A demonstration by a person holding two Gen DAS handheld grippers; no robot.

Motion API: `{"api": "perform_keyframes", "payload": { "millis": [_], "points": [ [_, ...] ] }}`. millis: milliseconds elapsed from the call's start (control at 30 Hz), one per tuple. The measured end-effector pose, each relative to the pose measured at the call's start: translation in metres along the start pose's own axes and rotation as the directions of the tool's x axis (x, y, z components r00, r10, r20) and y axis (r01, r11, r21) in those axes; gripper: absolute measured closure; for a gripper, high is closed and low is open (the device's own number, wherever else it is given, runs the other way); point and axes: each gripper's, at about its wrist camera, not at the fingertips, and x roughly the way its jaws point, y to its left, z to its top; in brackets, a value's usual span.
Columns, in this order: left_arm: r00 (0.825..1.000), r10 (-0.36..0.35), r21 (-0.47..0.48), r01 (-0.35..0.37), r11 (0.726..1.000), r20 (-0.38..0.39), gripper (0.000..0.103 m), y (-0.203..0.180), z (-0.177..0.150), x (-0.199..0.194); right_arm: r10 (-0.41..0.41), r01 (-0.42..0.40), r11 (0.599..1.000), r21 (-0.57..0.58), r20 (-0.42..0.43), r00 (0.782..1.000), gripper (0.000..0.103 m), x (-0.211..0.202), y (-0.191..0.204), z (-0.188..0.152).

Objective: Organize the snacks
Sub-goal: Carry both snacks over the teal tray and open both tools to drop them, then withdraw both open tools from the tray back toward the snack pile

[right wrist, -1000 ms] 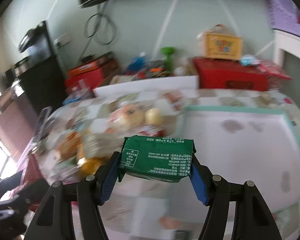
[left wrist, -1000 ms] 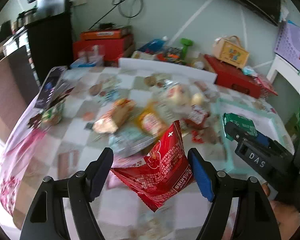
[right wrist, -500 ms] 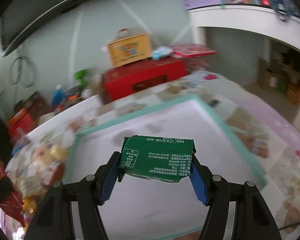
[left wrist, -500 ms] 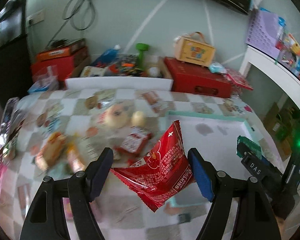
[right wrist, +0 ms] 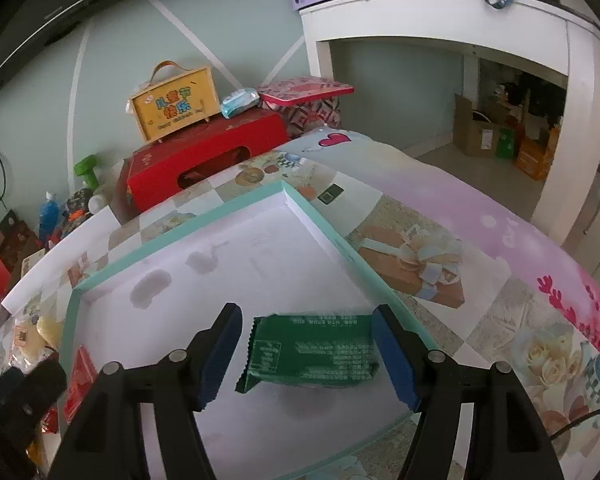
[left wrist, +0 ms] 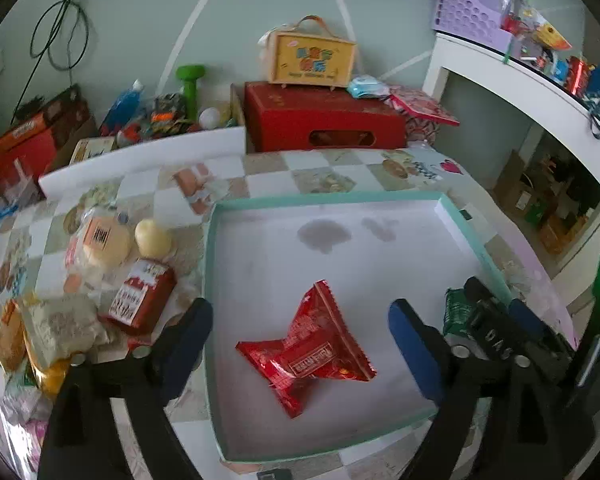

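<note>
We have both grippers' fingers spread and released. The crinkled red foil snack packet point(left wrist: 308, 344) lies mid-floor in the shallow white, teal-rimmed box lid point(left wrist: 210, 280), the green wrapped snack bar point(right wrist: 310, 350) near its right rim, gathering them off the cluttered surface.

Green snack packet point(right wrist: 312, 350) between spread right claw point(right wrist: 310, 358) fingers

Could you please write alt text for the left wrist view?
A red snack packet lies inside a shallow teal-rimmed white tray, between the open left gripper fingers. Other snacks crowd the checkered tablecloth left of the tray.
</note>
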Motion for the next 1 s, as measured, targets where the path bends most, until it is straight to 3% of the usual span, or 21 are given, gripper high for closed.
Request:
{"api": "perform_keyframes", "payload": {
  "millis": [100, 167, 233, 300, 533, 700, 867, 1000],
  "points": [
    [1.000, 0.021, -0.070, -0.022, 0.997, -0.013, 0.012, 0.023, -0.007, -0.002, 0.023, -0.023, 1.000, -0.019, 0.000, 1.000, 0.031, -0.001, 0.008, 0.000],
    [0.999, 0.053, -0.131, -0.053, 0.990, -0.004, 0.012, 0.044, -0.012, -0.009, 0.062, -0.062, 0.997, -0.036, -0.006, 0.998, 0.023, -0.001, 0.015, -0.001],
    [0.994, 0.107, -0.187, -0.103, 0.977, 0.009, 0.004, 0.066, -0.017, -0.020, 0.102, -0.103, 0.993, -0.058, -0.016, 0.995, 0.005, -0.002, 0.024, -0.003],
    [0.986, 0.166, -0.234, -0.154, 0.960, 0.032, 0.001, 0.087, -0.020, -0.031, 0.124, -0.125, 0.988, -0.086, -0.013, 0.992, 0.000, -0.004, 0.034, -0.005],
    [0.939, 0.337, -0.421, -0.279, 0.863, 0.067, 0.001, 0.163, -0.036, -0.078, 0.187, -0.175, 0.958, -0.226, 0.031, 0.982, 0.000, -0.019, 0.079, -0.017],
    [0.903, 0.426, -0.483, -0.349, 0.803, 0.057, 0.001, 0.203, -0.053, -0.099, 0.267, -0.235, 0.929, -0.286, 0.077, 0.961, 0.000, -0.036, 0.107, -0.024],
    [0.891, 0.452, -0.538, -0.358, 0.763, 0.047, 0.001, 0.231, -0.068, -0.107, 0.320, -0.269, 0.893, -0.362, 0.090, 0.943, 0.000, -0.050, 0.141, -0.037],
    [0.890, 0.456, -0.546, -0.369, 0.752, 0.027, 0.001, 0.243, -0.078, -0.107, 0.363, -0.315, 0.863, -0.396, 0.050, 0.931, 0.000, -0.056, 0.160, -0.048]
  ]
}}
